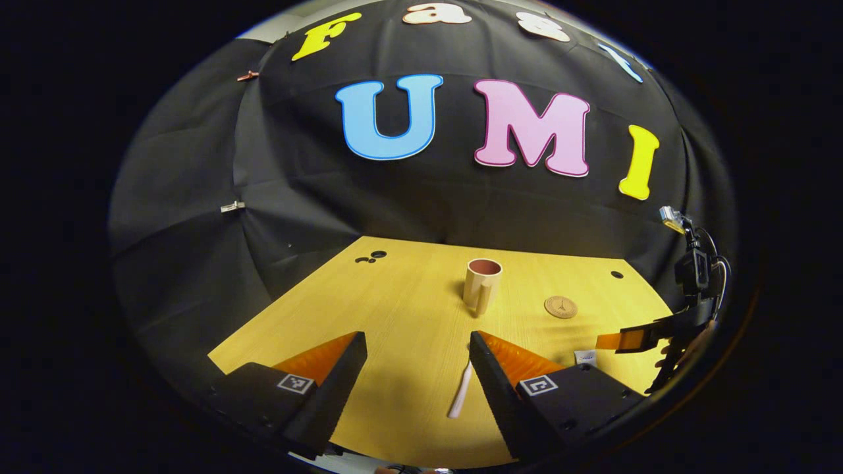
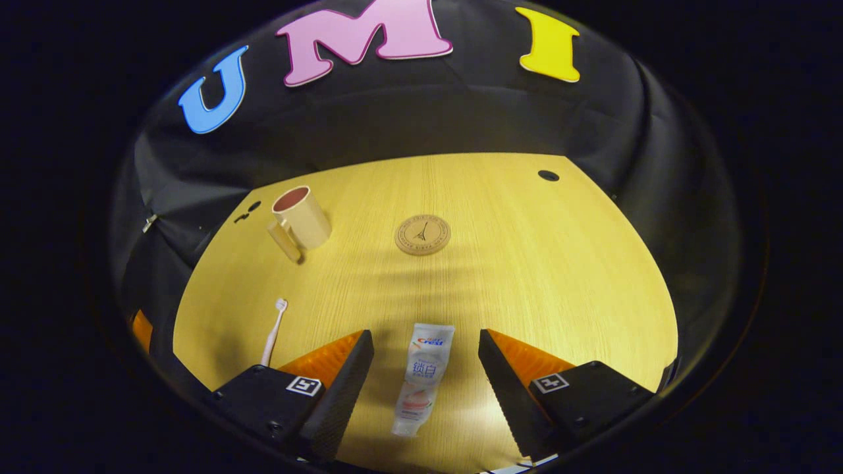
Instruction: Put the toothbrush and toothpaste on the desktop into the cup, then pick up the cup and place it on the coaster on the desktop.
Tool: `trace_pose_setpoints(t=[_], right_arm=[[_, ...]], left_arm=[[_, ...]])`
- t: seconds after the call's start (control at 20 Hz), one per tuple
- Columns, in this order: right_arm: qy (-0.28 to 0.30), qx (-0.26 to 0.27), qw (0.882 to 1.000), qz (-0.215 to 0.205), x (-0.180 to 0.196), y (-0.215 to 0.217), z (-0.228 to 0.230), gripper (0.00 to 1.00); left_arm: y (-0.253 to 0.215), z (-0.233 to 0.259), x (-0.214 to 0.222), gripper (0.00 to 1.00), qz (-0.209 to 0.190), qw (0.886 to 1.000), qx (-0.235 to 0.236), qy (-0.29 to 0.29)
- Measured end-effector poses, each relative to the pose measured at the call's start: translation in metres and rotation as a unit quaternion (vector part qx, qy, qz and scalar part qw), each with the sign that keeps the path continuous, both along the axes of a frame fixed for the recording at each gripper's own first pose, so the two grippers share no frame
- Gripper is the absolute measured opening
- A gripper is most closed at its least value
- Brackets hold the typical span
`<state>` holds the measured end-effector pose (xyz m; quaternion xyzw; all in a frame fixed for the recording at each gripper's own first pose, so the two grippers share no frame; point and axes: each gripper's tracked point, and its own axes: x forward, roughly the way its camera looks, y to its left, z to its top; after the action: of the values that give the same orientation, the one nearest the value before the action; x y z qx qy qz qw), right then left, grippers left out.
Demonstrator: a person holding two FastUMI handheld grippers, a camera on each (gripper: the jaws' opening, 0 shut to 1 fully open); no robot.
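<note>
A beige cup (image 1: 483, 283) with a handle stands upright mid-table, and a round cork coaster (image 1: 560, 307) lies to its right. A white toothbrush (image 1: 461, 392) lies flat just inside the right finger of my open left gripper (image 1: 416, 339), which hovers above it. In the right gripper view the toothpaste tube (image 2: 421, 378) lies flat between the fingers of my open right gripper (image 2: 425, 334), untouched. The toothbrush (image 2: 273, 332) lies to its left, the cup (image 2: 301, 216) at far left and the coaster (image 2: 422, 235) straight ahead. The right gripper (image 1: 632, 339) also shows at the far right.
The wooden desktop (image 1: 408, 296) has cable holes at its back left (image 1: 372, 257) and back right (image 1: 616, 274). Black cloth walls close in the back and both sides. A part of the left gripper (image 2: 139, 329) shows at the table's left edge.
</note>
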<state>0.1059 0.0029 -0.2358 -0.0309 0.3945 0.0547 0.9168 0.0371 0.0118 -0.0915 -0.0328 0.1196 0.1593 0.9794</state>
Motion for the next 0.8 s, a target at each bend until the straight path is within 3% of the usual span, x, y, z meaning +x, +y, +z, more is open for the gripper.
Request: trace_pose_setpoints(t=[0.45,0.8], right_arm=[[0.089,-0.026,0.996,0.013,-0.023,-0.009,-0.060,0.99],[0.099,-0.057,0.993,0.013,-0.020,-0.014,-0.079,0.95]], left_arm=[[-0.017,-0.018,-0.010,0.98,0.008,0.999,0.009,0.040],[-0.037,-0.018,-0.005,0.96,-0.009,0.998,0.019,0.051]])
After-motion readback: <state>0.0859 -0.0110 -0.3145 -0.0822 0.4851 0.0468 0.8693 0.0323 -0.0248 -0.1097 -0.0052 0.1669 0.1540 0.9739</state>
